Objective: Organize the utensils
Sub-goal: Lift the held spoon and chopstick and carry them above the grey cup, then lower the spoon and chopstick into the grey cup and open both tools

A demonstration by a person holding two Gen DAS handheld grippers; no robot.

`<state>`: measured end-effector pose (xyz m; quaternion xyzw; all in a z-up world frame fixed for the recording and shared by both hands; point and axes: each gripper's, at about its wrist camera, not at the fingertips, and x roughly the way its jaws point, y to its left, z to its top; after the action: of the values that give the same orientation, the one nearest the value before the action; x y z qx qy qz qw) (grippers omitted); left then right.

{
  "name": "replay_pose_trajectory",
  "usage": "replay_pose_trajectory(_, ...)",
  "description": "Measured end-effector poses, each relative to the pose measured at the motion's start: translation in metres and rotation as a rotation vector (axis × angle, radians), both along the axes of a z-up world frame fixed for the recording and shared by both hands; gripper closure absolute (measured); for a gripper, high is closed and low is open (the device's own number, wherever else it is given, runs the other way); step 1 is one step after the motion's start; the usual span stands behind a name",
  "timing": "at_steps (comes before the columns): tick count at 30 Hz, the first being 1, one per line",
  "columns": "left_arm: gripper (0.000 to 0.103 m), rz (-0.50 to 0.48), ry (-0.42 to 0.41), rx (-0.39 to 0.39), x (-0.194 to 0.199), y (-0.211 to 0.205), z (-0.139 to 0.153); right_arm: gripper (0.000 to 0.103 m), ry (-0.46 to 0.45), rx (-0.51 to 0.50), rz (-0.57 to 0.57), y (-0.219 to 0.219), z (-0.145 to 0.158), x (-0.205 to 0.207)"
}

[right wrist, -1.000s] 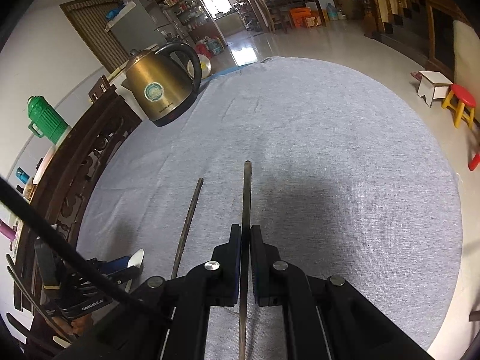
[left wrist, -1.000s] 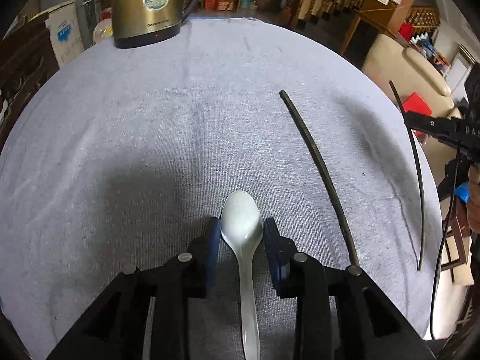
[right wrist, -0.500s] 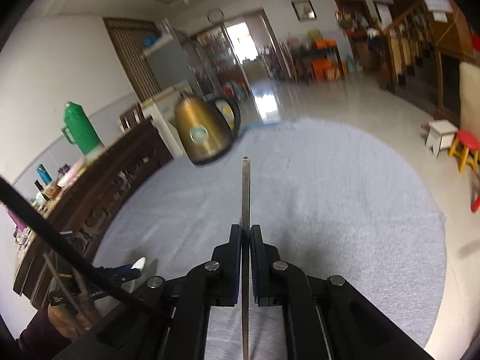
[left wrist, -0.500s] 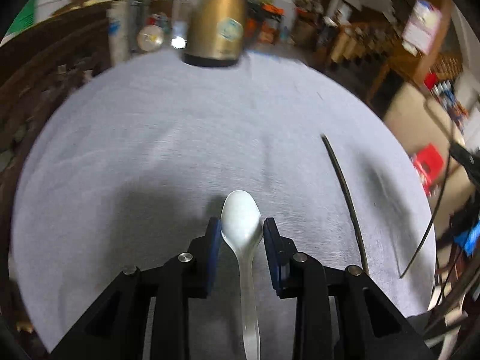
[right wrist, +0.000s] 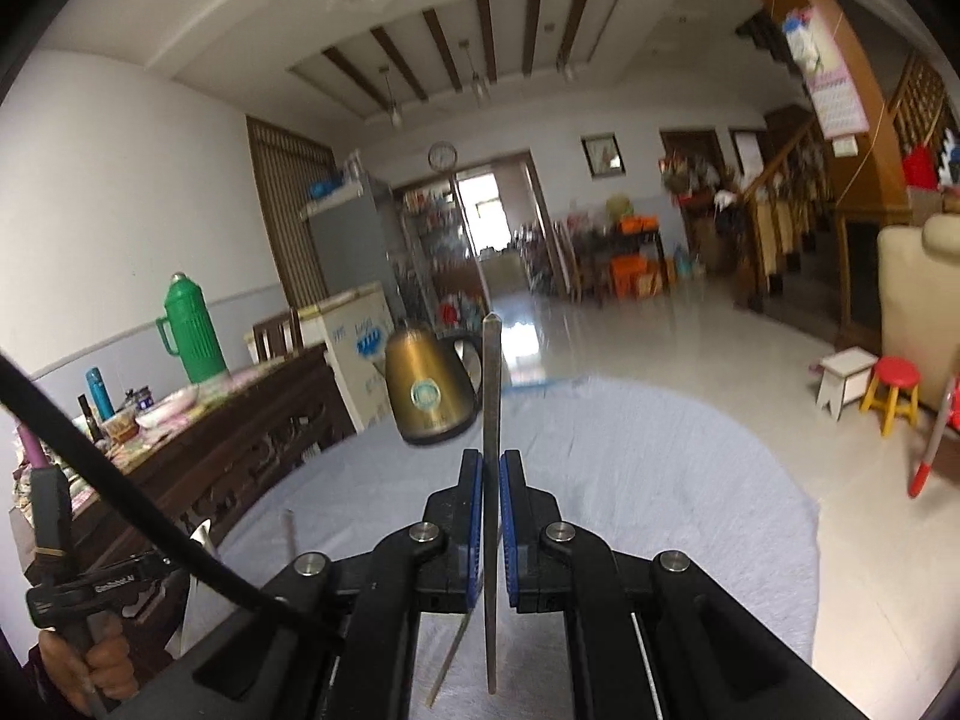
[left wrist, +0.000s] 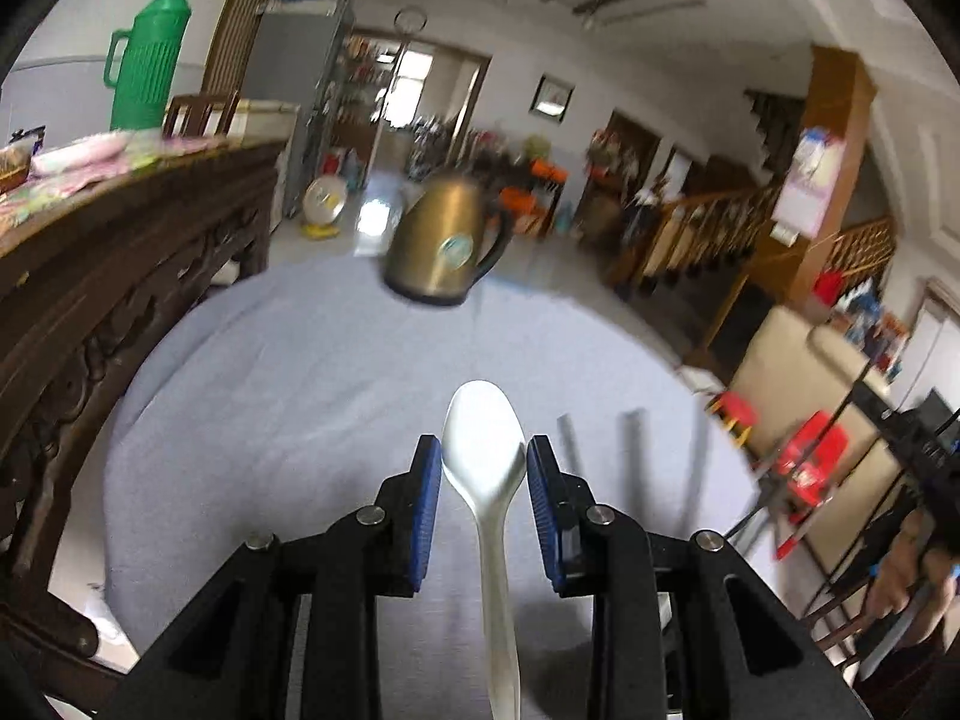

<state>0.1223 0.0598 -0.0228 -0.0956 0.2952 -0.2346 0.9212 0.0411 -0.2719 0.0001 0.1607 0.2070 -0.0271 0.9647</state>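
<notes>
My left gripper [left wrist: 483,468] is shut on a white ceramic spoon [left wrist: 485,456], its bowl pointing forward, lifted above the grey-clothed round table [left wrist: 288,372]. My right gripper [right wrist: 492,483] is shut on a dark chopstick [right wrist: 492,396] that points up and forward, also raised off the table. A second chopstick [right wrist: 289,534] lies on the cloth at the lower left of the right wrist view; in the left wrist view it is a blurred streak [left wrist: 633,444] right of the spoon. The left gripper and spoon tip [right wrist: 201,534] show at the left edge of the right wrist view.
A brass-coloured electric kettle [left wrist: 447,258] stands at the table's far edge, also in the right wrist view [right wrist: 429,390]. A dark carved wooden sideboard [left wrist: 120,252] runs along the left with a green thermos [left wrist: 150,63]. Red stools [left wrist: 810,462] and a cream chair stand beyond the right edge.
Both grippers have lifted and tilted upward with the spoon and the chopstick, so the room now fills the views. The other chopstick stays on the cloth.
</notes>
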Motion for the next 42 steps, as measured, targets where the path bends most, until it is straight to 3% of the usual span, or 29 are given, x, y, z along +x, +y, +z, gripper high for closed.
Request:
replay_pose_trajectory(8,0.072,-0.04,-0.074,-0.102,-0.026,-0.013,0.03,0.097,-0.104,-0.014,0.026,0.024,0.043,-0.03)
replay_pose_trajectory(19,0.072,-0.022,-0.087,-0.177,-0.03,-0.028,0.028,0.097,-0.176,0.005,0.107,0.047,0.07,-0.049)
replay_pose_trajectory(25,0.072,-0.001,-0.106,-0.166,-0.032,-0.039,0.022,0.097,-0.167,0.071,0.164,0.053,0.064,-0.047)
replay_pose_trajectory(35,0.072,0.015,-0.169,-0.085,-0.042,-0.063,0.002,0.097,-0.1,0.069,0.217,0.06,0.041,-0.041)
replay_pose_trajectory(42,0.072,-0.002,-0.174,-0.086,-0.044,-0.069,-0.013,0.097,-0.057,0.084,0.221,0.058,0.026,-0.039)
